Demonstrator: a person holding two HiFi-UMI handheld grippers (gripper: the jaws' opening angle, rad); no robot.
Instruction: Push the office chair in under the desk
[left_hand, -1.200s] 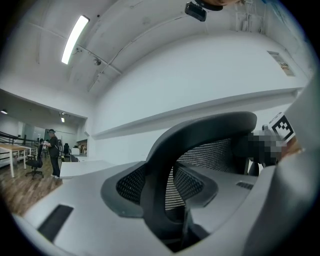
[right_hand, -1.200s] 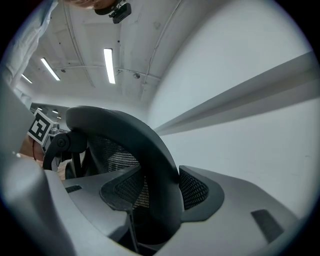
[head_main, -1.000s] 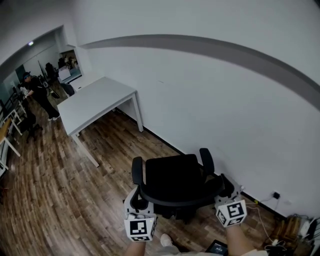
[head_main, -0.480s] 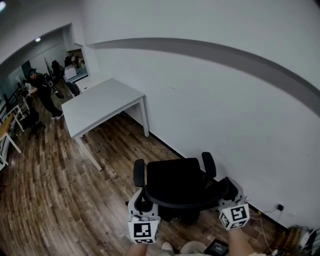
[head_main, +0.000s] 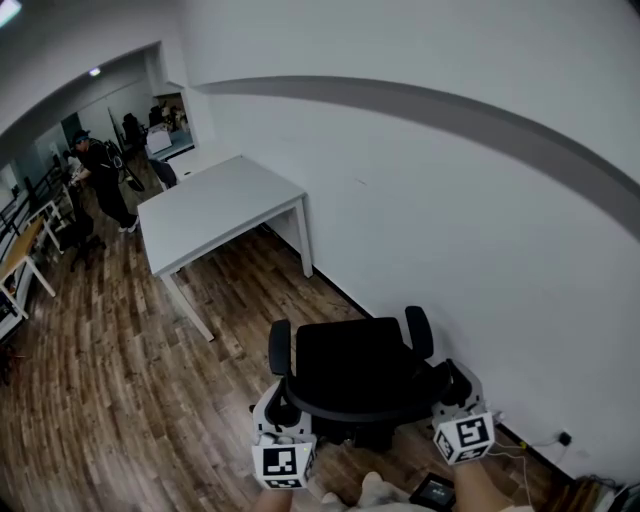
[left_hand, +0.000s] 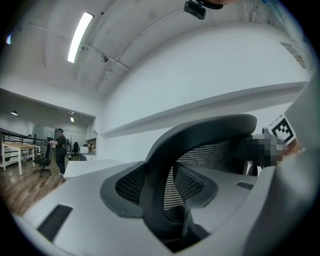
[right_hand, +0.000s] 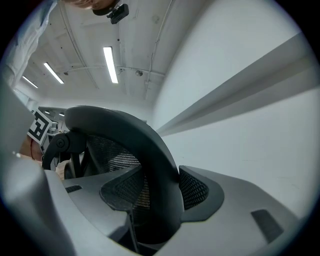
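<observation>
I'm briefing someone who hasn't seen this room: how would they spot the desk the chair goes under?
Follow the white wall with the grey band leftward from the office chair. The desk stands by it, before the opening to the next room. It is all white, unlike the wood-topped table farther left.

My head view looks steeply down from above; both gripper views sit level, tight against the chair back (head_main: 350, 408) — the part all three share.

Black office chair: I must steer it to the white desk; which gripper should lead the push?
Right, probably: the left gripper and right gripper both clamp the black mesh-backed office chair, but the white desk lies ahead and left; the right one, by the white wall, can swing it there.
</observation>
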